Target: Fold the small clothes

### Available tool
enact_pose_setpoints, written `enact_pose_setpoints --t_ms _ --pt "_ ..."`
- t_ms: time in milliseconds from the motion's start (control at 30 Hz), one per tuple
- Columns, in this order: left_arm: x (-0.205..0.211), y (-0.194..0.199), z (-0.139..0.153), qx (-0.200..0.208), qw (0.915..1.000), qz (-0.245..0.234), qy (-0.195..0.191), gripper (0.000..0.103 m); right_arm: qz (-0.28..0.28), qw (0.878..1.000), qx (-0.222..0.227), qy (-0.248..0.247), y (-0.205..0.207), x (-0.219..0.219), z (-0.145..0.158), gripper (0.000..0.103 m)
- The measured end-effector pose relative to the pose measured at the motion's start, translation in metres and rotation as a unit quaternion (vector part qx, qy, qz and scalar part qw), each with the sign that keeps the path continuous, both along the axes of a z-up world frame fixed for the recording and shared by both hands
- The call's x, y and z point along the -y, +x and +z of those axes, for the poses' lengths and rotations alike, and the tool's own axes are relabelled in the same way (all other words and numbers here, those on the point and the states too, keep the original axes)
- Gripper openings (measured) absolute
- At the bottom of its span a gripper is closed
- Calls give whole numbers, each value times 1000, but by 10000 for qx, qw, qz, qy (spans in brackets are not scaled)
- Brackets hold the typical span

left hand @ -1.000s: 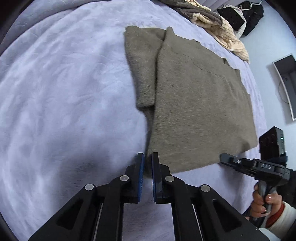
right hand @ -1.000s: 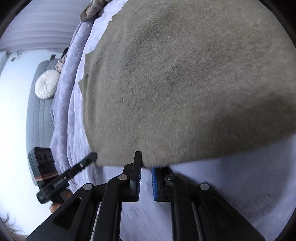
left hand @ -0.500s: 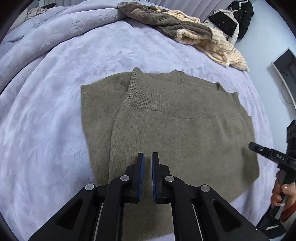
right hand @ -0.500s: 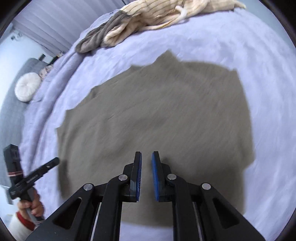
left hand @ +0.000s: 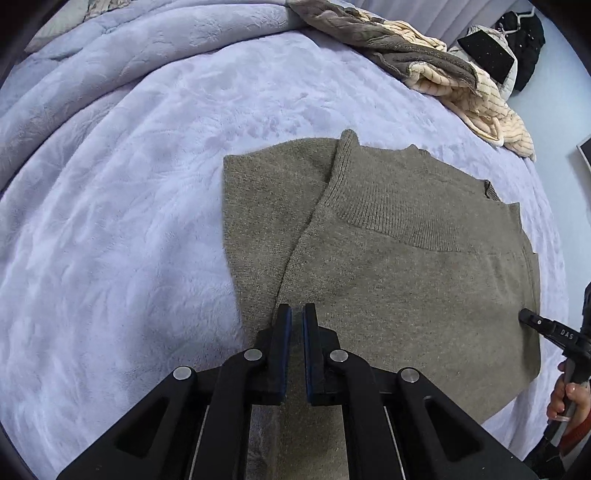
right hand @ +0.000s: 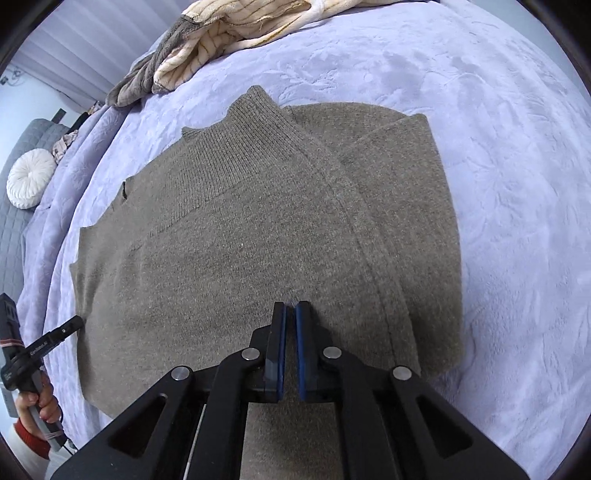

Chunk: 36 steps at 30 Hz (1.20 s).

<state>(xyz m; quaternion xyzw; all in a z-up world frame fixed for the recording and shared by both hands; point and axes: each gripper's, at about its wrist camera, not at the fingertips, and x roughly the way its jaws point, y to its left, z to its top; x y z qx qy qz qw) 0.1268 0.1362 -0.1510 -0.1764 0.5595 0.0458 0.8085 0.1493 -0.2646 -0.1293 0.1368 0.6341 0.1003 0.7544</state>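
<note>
Lavender bed (left hand: pixel 110 221) carries a folded olive sweater (left hand: pixel 406 277) beneath both tongs: left tongs (left hand: pixel 296 314) together, right tongs (right hand: pixel 290 310) closing, nothing between.

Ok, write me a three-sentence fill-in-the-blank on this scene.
1. The sweater lies on a ____ blanket.
2. The sweater's colour is ____.
3. The cream and grey clothes lie ____ the sweater, not touching it.

Missing words: lavender; olive-brown; beyond
</note>
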Motion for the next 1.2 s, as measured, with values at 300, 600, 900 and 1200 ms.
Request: enact_pose_setpoints --t_ms 300,600,900,1200 --pt "18 -26 16 -63 9998 -9 187 7 177 9995 -106 224 -34 -34 20 7" --pt "16 -57 15 -216 9983 308 438 101 606 9961 -416 489 -68 -81 15 7" --pt "5 -67 7 -463 9967 476 467 101 758 9929 -557 732 -89 -109 17 20" --pt "-2 -80 -4 -648 9967 489 90 101 959 9865 -761 1083 -108 -137 16 37"
